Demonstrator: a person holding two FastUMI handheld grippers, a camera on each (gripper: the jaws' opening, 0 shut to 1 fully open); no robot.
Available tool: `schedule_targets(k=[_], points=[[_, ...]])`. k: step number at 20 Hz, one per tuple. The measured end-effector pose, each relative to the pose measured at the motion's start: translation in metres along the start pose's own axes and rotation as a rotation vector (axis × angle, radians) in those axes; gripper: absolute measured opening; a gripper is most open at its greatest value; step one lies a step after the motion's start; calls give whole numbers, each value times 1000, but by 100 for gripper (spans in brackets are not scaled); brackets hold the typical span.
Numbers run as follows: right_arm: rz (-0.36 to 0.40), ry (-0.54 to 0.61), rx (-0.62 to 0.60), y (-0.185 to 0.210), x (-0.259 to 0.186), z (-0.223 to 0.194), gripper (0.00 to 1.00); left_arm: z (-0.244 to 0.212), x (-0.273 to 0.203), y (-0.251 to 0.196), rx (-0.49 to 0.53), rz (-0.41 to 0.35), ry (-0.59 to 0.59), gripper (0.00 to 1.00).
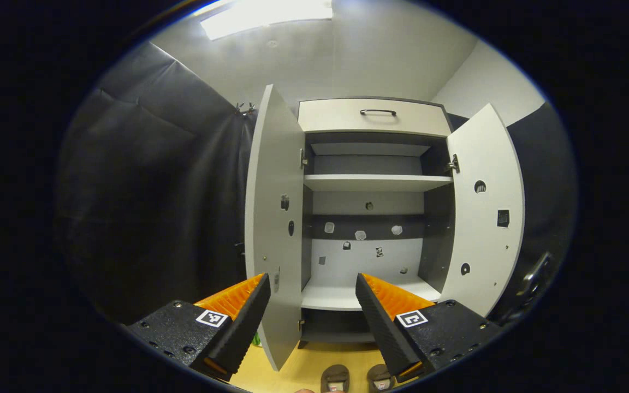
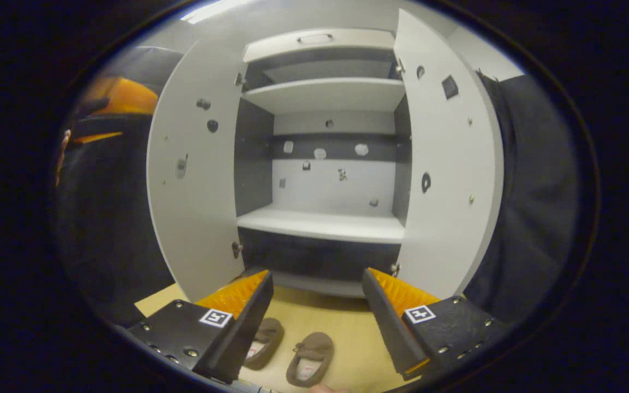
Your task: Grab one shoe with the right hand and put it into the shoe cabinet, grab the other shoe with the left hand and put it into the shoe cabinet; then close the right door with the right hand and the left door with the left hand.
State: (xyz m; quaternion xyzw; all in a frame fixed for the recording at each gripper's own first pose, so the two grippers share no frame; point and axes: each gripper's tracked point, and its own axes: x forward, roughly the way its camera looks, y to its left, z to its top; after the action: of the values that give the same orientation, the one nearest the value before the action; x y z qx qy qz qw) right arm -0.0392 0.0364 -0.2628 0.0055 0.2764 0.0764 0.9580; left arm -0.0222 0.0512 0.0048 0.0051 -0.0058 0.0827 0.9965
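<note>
Right gripper (image 2: 317,316): fingers spread wide, nothing between them, poised above the shoes, likely for the first grab.
Left gripper (image 1: 312,322): fingers also parted and empty, held higher, facing the cabinet.
Shoes: right shoe (image 2: 310,357) and left shoe (image 2: 264,343) lie side by side on the wooden floor (image 2: 347,327), just before the cabinet.
Shoe cabinet (image 2: 322,224): left door (image 2: 194,185) and right door (image 2: 445,174) swung open, shelves bare, ready to receive the pair.

Left gripper (image 1: 312,322): I see two wedge-shaped fingers with ribbed inner faces, dark blocky mounts behind, each with square black-and-white marker and round screw heads. Right gripper (image 2: 317,319): same build, ribbed wedges, marker squares atop mounts, screws along outer edges.
</note>
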Motion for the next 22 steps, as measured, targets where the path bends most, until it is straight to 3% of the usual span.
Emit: schedule_targets(k=[3,6,12,17,21,22], points=[[50,164,7,15,17,-75,95,1,0,12,11,30,3,96],[107,313,41,29,22,-140,99,-3,-1,25,36,67,13,96],[158,530,124,49,26,-231,99,-6,-7,50,76,149,40,96],[140,613,198,50,46,-272,99,-7,-18,71,123,225,59,96],[76,603,146,39,80,-291,99,-11,-28,83,152,276,89,93],[67,603,136,39,85,-295,99,-11,-31,87,154,286,91,96]])
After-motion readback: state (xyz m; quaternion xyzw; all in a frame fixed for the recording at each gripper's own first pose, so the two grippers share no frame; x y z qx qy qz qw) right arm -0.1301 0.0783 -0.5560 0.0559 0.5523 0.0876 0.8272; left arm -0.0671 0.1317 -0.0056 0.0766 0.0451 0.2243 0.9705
